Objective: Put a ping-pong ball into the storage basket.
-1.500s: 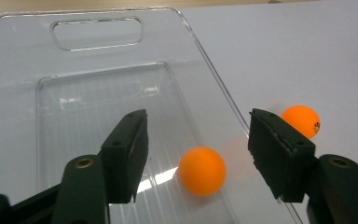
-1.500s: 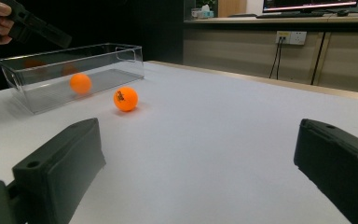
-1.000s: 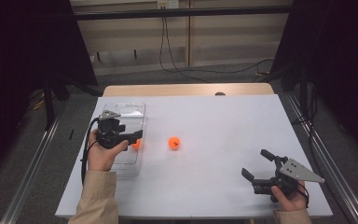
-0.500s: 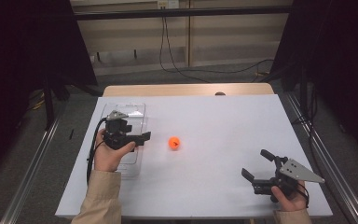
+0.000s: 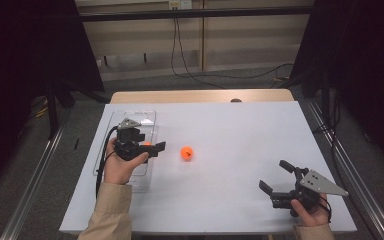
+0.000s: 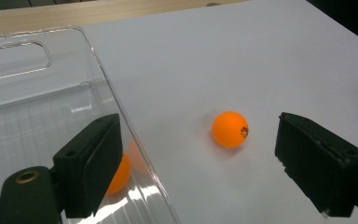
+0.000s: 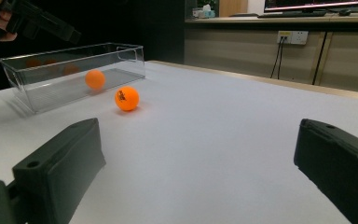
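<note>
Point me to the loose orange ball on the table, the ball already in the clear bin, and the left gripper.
loose orange ball (image 5: 187,153): high view, its middle.
ball in the bin (image 7: 94,79): right gripper view, its middle.
left gripper (image 5: 156,148): high view, between its open jaw tips.

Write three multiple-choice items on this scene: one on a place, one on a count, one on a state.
1. Where is the ball on the table?
A. right of the bin
B. inside the bin
C. between the right gripper's jaws

2. How many orange balls are there?
A. one
B. two
C. four

3. How do the left gripper's jaws stand?
A. shut on a ball
B. shut on the bin's wall
C. open, holding nothing

Answers:
1 A: it lies on the bare top beside the bin's right wall.
2 B: one on the table, another ball in the bin.
3 C: the jaws stand apart, having just been opening, with nothing between the pads.
</note>
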The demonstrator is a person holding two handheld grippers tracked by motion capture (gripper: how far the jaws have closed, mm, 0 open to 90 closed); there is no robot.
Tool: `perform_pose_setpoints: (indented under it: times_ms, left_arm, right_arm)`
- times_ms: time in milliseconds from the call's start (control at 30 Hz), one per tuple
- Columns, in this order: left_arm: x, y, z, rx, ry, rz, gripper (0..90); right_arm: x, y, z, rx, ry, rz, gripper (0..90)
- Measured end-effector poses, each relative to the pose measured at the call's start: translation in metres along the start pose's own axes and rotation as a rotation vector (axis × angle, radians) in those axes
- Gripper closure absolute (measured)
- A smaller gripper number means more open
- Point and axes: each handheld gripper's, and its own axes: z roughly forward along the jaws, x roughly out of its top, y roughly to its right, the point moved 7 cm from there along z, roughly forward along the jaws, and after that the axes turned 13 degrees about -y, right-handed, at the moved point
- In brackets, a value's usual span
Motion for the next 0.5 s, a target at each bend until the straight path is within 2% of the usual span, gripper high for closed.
perform_pose_setpoints:
  times_ms: [500]
  left_arm:
    - [0.0024, 0.0067, 0.0029, -0.01, 0.003, 0.025, 13.1]
  right_arm:
    - [-0.0002, -0.0003, 0.0002, 0.001, -0.001, -0.001, 0.7]
